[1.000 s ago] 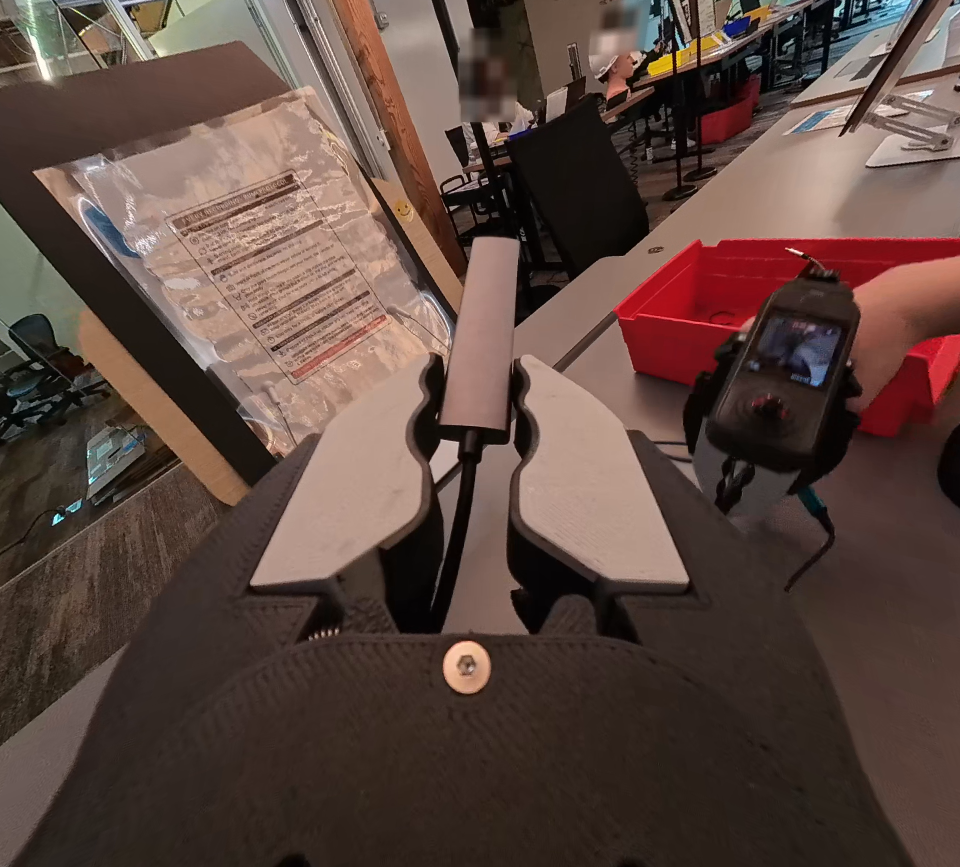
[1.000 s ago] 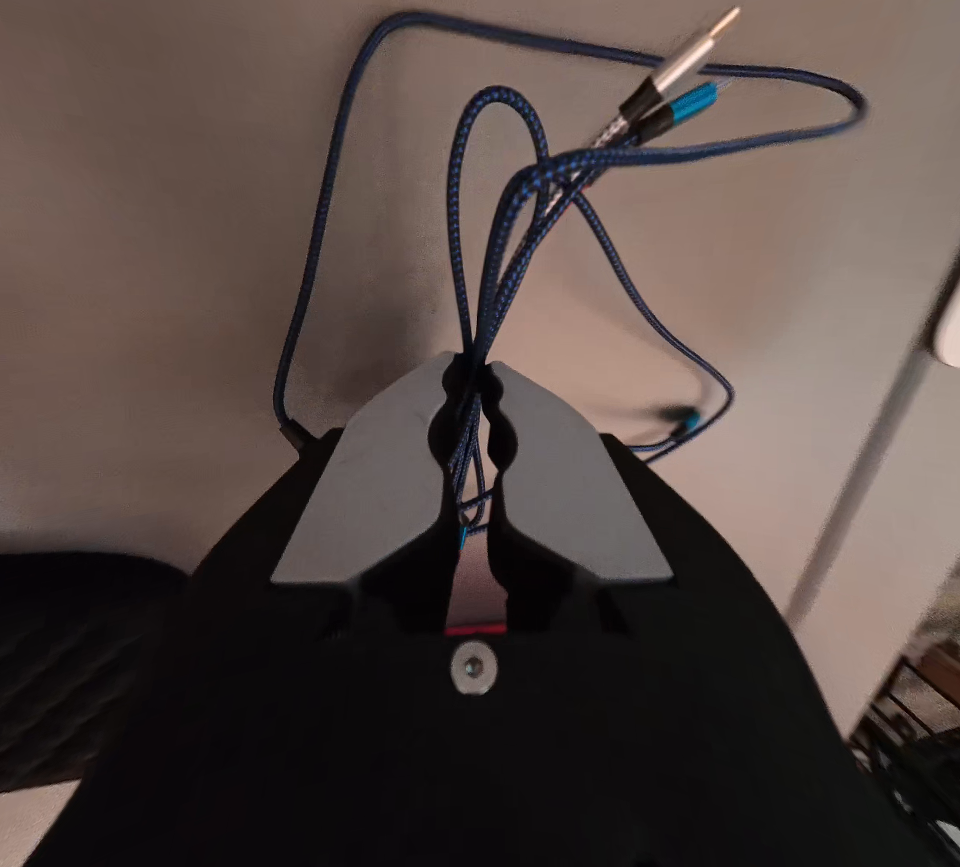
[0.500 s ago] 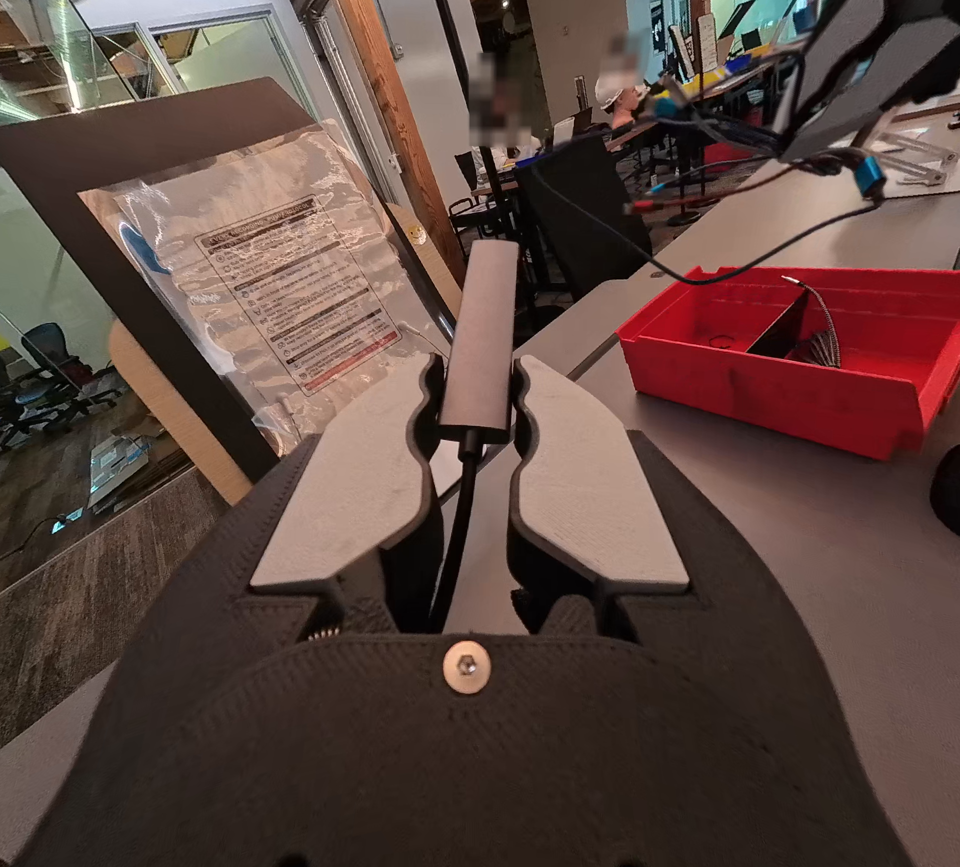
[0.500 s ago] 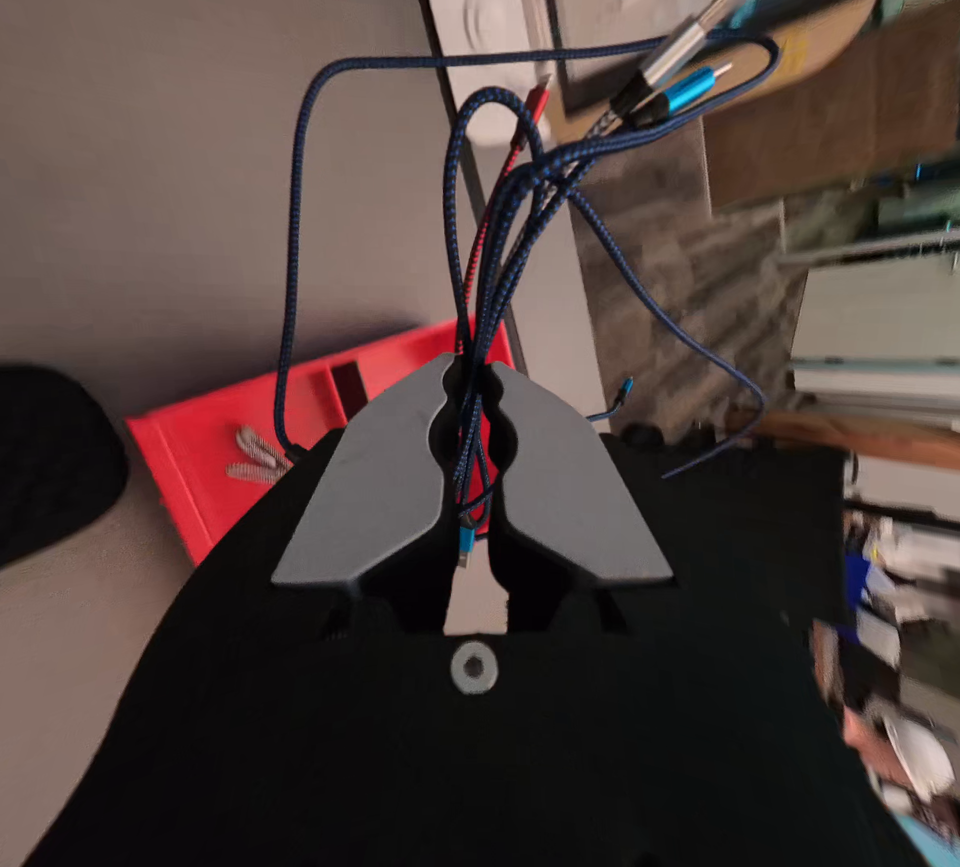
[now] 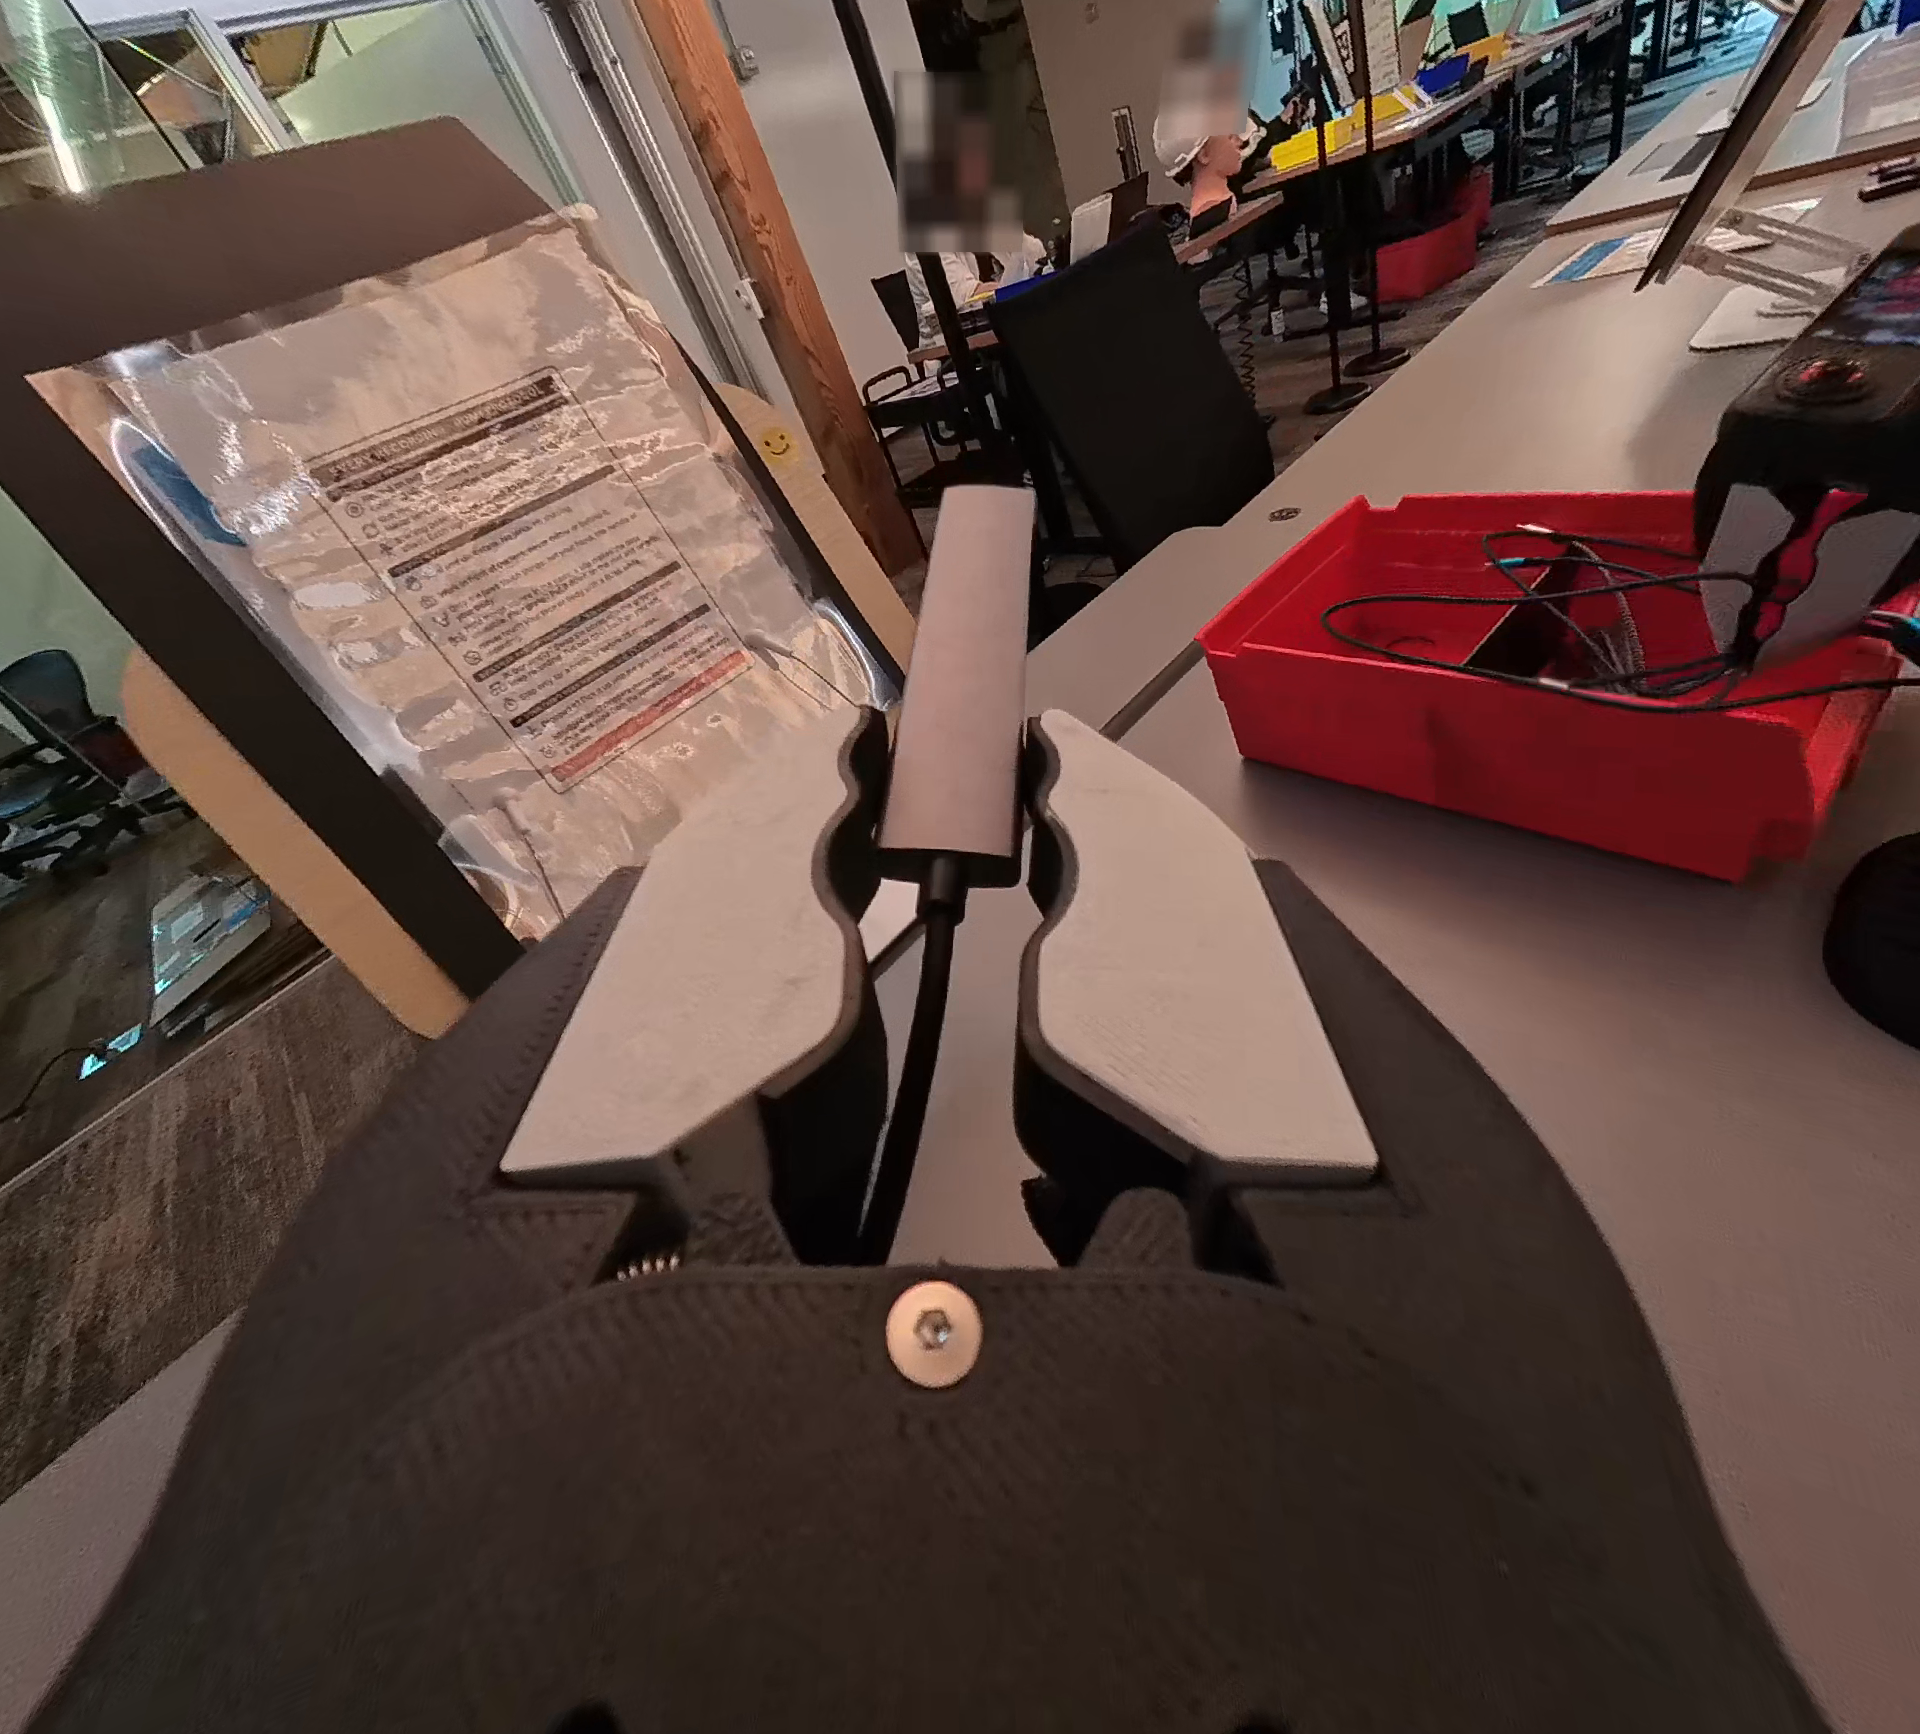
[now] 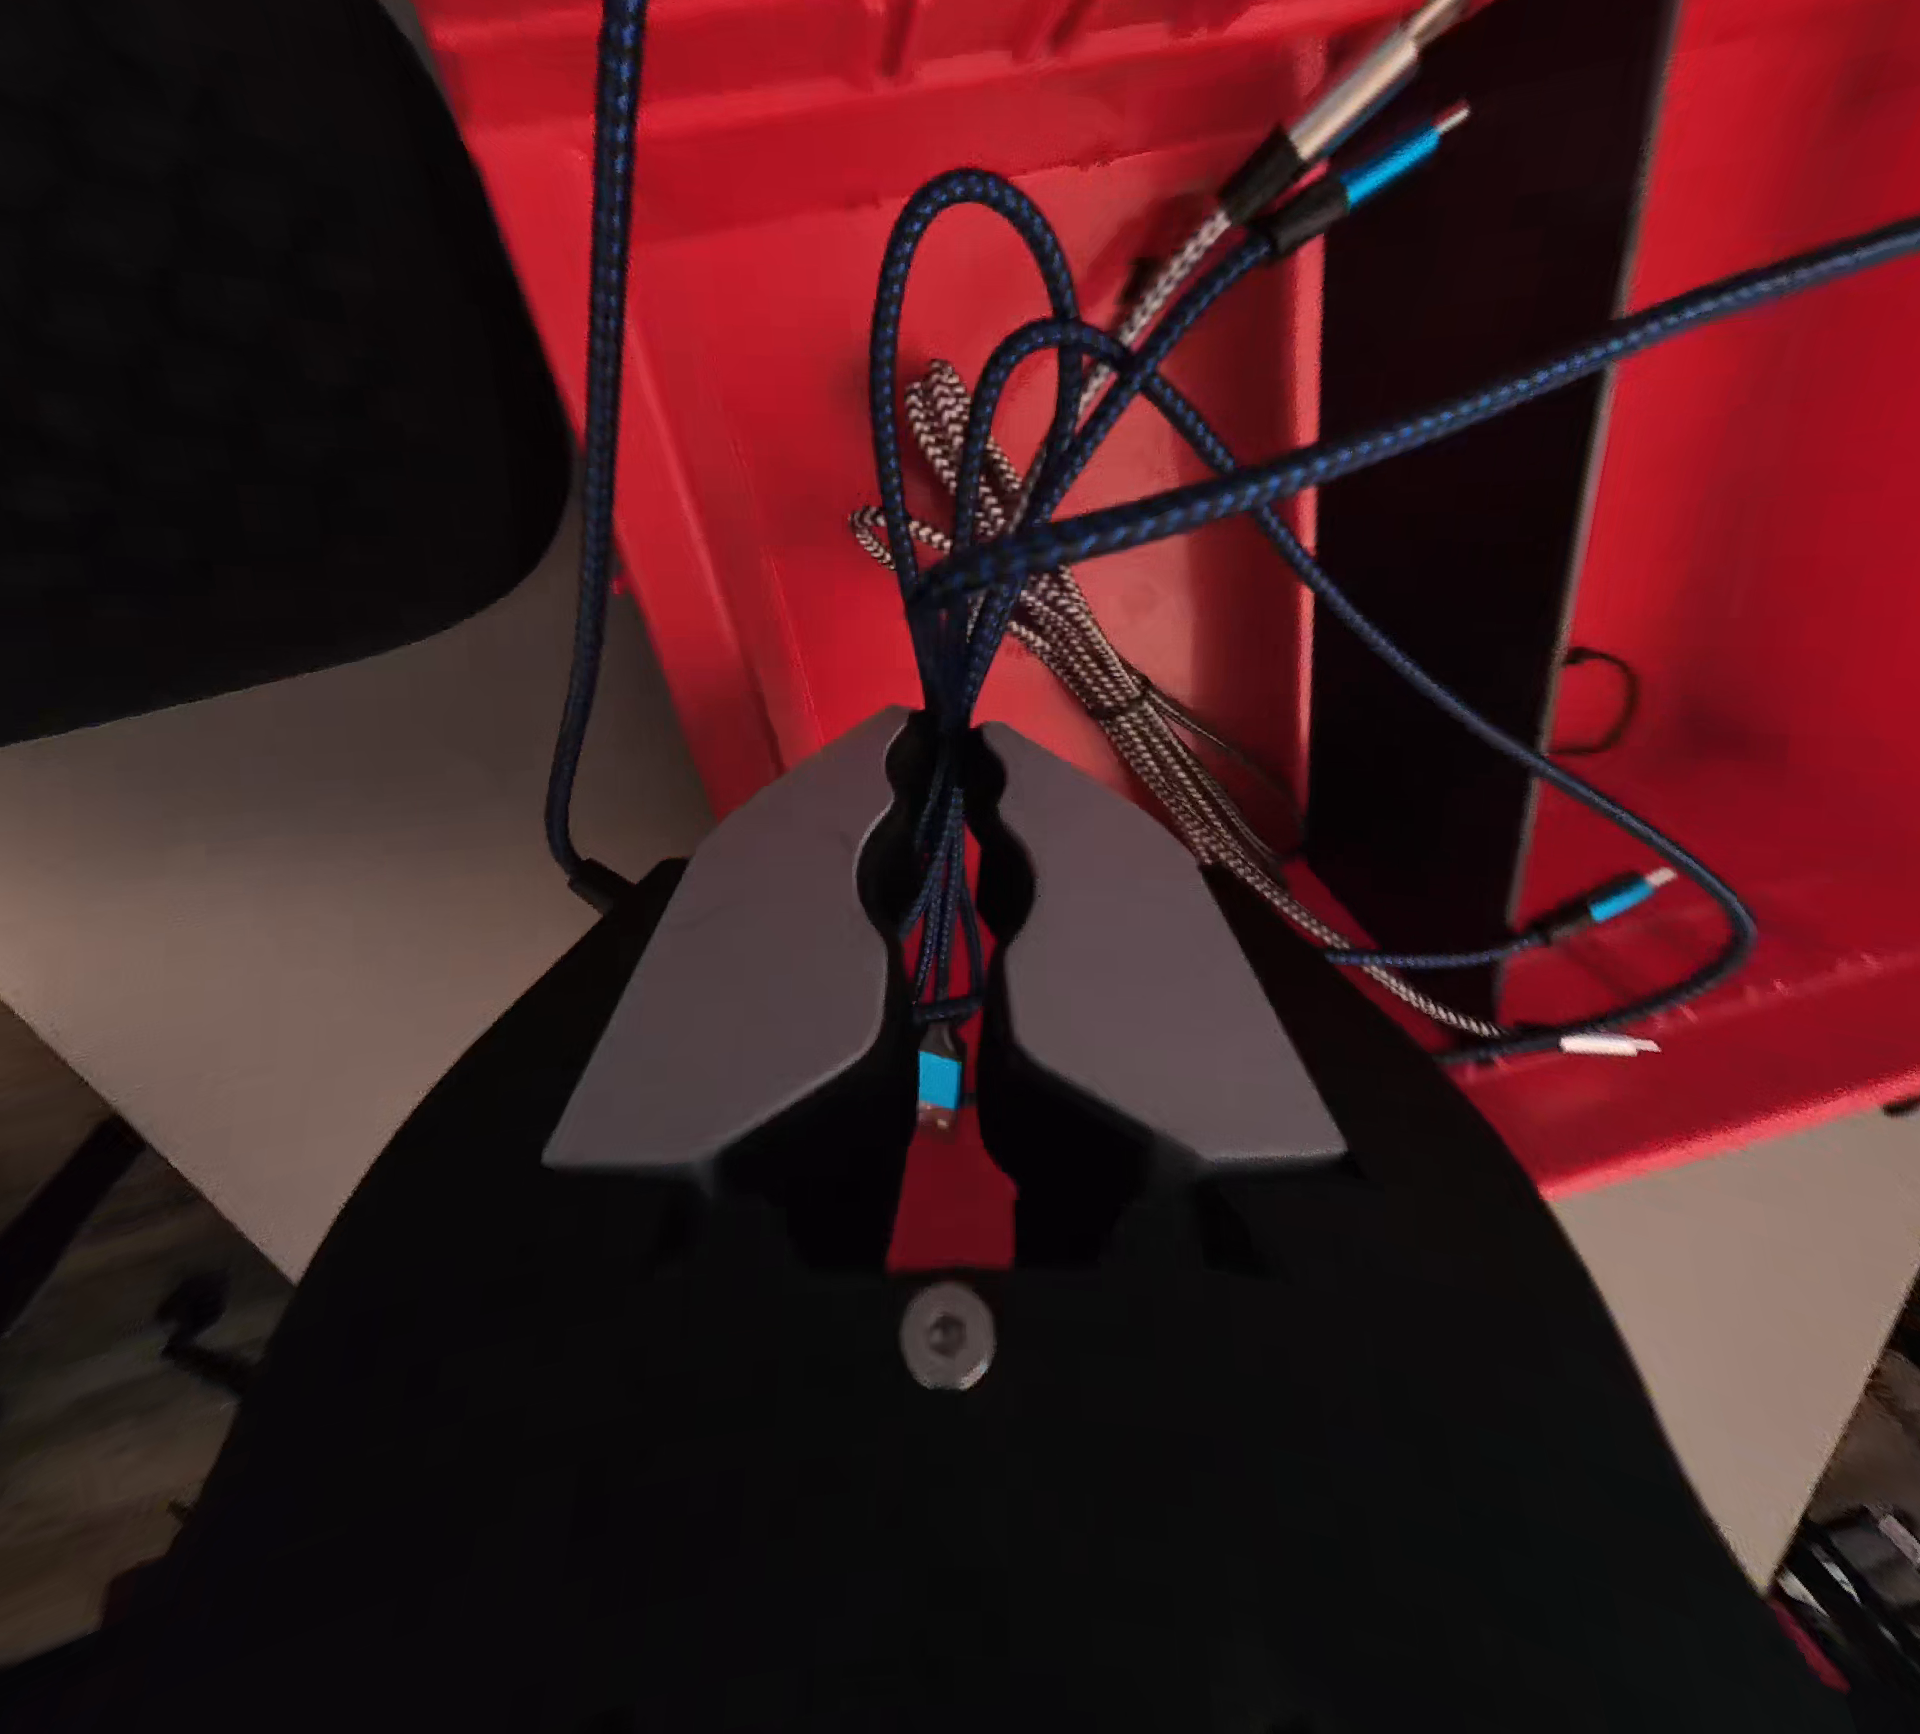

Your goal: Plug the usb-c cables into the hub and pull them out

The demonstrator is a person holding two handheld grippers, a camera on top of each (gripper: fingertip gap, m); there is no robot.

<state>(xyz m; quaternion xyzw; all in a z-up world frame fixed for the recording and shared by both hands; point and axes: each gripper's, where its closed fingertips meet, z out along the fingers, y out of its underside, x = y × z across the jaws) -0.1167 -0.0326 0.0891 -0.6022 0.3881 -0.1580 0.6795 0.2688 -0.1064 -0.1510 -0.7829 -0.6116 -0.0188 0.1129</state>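
Hub (image 5: 961, 666): a slim grey bar clamped between the fingers of the left gripper (image 5: 948, 785), pointing forward and up, with its own black lead running back between the fingers; no cable is plugged into its far end.

Cables (image 6: 961, 541): a bunch of dark-blue braided leads pinched in the right gripper (image 6: 948, 754), loops standing up past the fingertips, one blue-collared plug (image 6: 940, 1076) lodged low between the fingers.

Change in half a second: the right gripper was raised high above the counter (image 5: 1455, 1061) with the bunch dangling; now it hangs directly over the red bin (image 5: 1507, 749), loose ends trailing into it. The left gripper and hub sit as they did a second ago (only the view has drifted a little).

Bin contents: a black divider (image 6: 1455, 437), a grey-white braided cable (image 6: 1081, 645) lying on the floor, and loose plugs, one silver (image 6: 1351, 95) and one blue (image 6: 1392, 172), apparently off the bottom.

Meaning for the task: likely the bunch is being carried back to the bin, which suggests the unplugging is done or a fresh single cable must be sorted out.

Risk: the leads are tangled, so releasing may leave one snagged between the fingers.
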